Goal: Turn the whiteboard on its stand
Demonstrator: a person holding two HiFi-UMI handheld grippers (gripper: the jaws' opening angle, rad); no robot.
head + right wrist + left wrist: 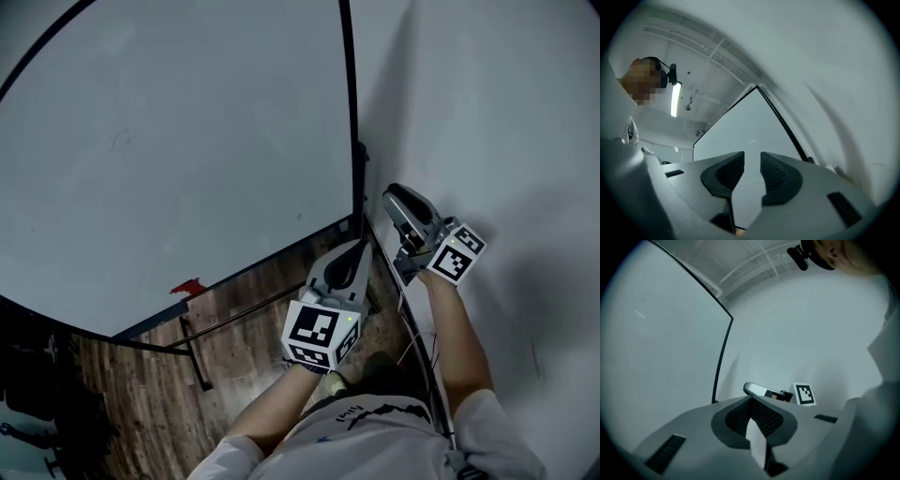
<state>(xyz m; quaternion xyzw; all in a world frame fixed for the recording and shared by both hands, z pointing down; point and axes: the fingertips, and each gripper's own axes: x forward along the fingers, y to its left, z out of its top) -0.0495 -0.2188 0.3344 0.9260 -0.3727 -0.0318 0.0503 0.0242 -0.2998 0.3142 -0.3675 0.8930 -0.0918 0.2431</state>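
Note:
The whiteboard [187,141] fills the upper left of the head view, with its black frame edge [349,103] running down beside the white wall. Its black stand [192,352] rests on the wooden floor. My left gripper [356,246] hangs just below the board's lower right corner, shut with nothing in it; its fingertips meet in the left gripper view [751,399]. My right gripper [394,195] is beside that corner, close to the wall, open and empty. Between its pads [752,157] only the whiteboard [740,126] shows. Neither gripper touches the board.
The white wall [487,122] stands right behind the board's edge, leaving a narrow gap. A small red thing [186,287] sits on the board's lower rail. Dark equipment [28,394] is at the lower left on the wooden floor [141,403]. A thin cable [412,342] runs along the wall base.

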